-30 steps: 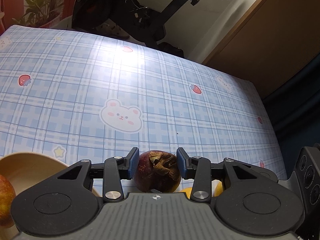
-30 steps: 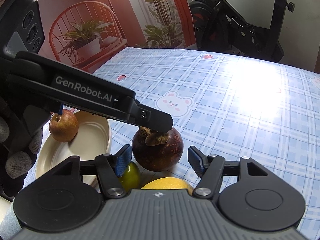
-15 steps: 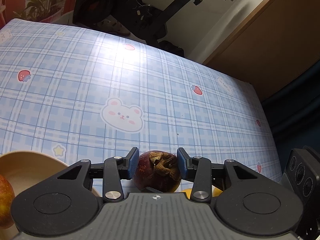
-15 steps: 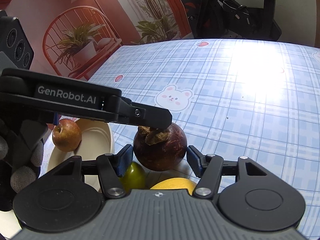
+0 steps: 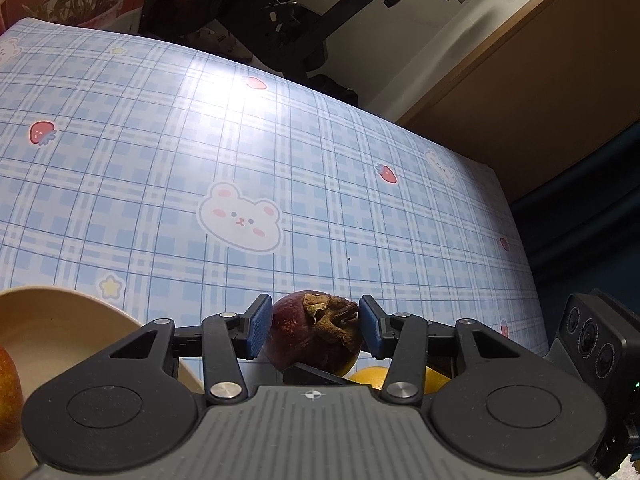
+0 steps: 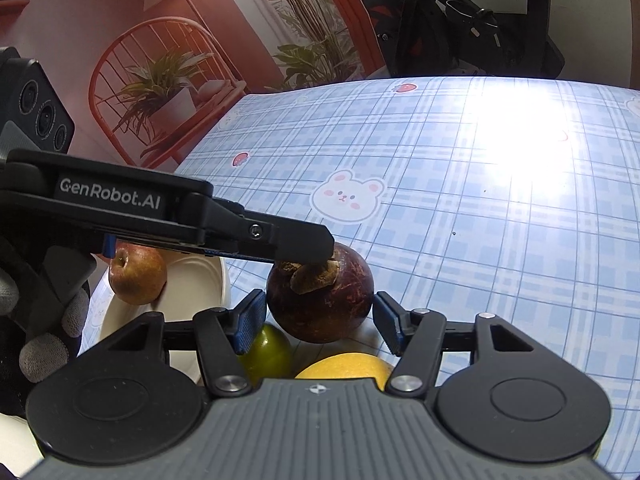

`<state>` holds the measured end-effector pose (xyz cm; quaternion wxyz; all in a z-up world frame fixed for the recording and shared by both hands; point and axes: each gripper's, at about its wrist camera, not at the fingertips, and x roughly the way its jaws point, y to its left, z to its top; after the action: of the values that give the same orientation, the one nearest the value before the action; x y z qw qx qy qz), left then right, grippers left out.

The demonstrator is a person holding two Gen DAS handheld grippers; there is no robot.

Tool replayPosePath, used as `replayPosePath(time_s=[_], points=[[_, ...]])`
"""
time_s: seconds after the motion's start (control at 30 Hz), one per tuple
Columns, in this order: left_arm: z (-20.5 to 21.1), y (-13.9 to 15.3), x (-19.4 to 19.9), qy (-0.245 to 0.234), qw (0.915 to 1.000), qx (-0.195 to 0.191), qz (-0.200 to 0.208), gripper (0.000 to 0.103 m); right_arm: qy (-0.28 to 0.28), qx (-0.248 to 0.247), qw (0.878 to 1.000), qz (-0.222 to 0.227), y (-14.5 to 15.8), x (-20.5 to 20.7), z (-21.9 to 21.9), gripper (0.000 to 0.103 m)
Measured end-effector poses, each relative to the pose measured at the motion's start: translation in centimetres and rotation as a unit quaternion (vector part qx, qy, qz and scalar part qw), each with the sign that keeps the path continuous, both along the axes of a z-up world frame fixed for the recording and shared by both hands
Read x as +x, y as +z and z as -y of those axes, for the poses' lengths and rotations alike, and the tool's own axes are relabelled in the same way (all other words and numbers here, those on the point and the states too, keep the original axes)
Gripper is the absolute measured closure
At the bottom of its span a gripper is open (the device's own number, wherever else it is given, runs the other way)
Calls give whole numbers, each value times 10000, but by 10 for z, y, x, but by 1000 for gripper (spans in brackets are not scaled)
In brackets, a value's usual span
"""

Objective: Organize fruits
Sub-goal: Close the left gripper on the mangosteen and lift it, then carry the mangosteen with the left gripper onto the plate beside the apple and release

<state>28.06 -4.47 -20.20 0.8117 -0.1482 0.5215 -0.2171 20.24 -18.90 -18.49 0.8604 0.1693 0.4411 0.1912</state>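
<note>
- My left gripper (image 5: 312, 330) has just been opening; its fingers flank the mangosteen (image 5: 316, 334) loosely.
- Right gripper (image 6: 320, 322) fingers straddle it, not gripping.
- Next: right closes, carries it to the bowl (image 6: 192, 300).

mangosteen (image 5: 316, 334): dark purple-brown, round, dry brown cap tilted toward my right claw; it sits on the cloth between my left claw's pads.
lime (image 6: 266, 350): green, small, just below my right claw's left pad, against the mangosteen.
lemon (image 6: 344, 366): yellow, close under my right claw, mostly hidden.
apple (image 6: 137, 275): red-yellow, stem pit up, in the cream bowl (image 6: 200, 284) to my left.
</note>
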Motion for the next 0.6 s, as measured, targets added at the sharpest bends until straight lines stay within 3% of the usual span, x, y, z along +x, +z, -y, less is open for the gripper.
replayPosePath(time_s=[0.2, 0.6], points=[[4, 7, -1, -54, 10000, -8, 49, 53, 18, -135, 9996, 239, 7, -5, -2, 42], [-24, 66, -31, -18, 9987, 145, 497, 53, 374, -159, 9962, 773, 50, -19, -32, 42]])
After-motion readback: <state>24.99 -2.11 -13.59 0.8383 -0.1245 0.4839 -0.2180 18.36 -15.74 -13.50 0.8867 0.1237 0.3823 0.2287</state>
